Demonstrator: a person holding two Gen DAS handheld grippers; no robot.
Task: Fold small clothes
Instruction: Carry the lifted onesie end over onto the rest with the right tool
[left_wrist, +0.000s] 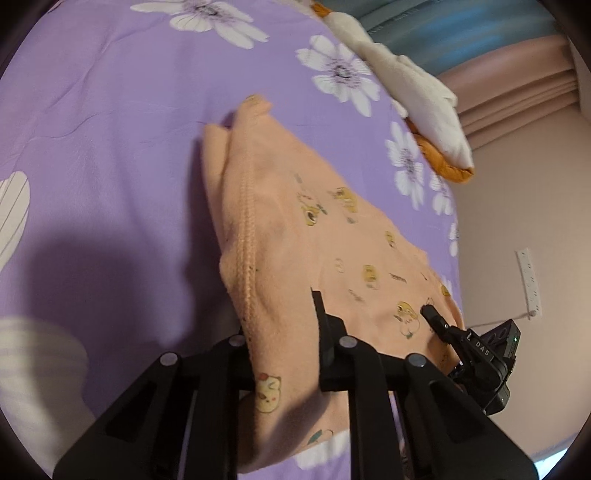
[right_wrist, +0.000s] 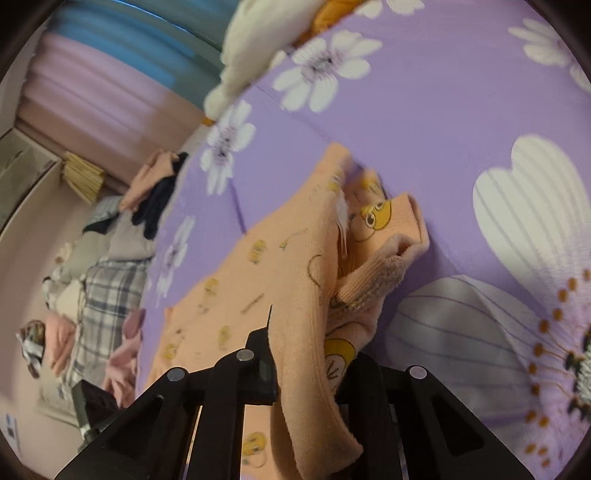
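While spread on the bedsheet (left_wrist: 110, 147), peach garment (left_wrist: 314, 229) pinched by both hand-held grippers (left_wrist: 295, 332) (right_wrist: 306, 350).

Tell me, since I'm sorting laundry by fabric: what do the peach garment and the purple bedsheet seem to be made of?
The peach garment looks like soft knit cotton, perhaps fleecy: matte, fuzzy edges, a ribbed cuff and printed yellow cartoon figures. The purple bedsheet looks like smooth thin woven cloth, cotton or a polyester blend: fine creases, a faint sheen, crisp printed white flowers. Neither fibre can be told for sure.

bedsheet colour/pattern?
Purple bedsheet printed with large white flowers; clearest in the left wrist view.
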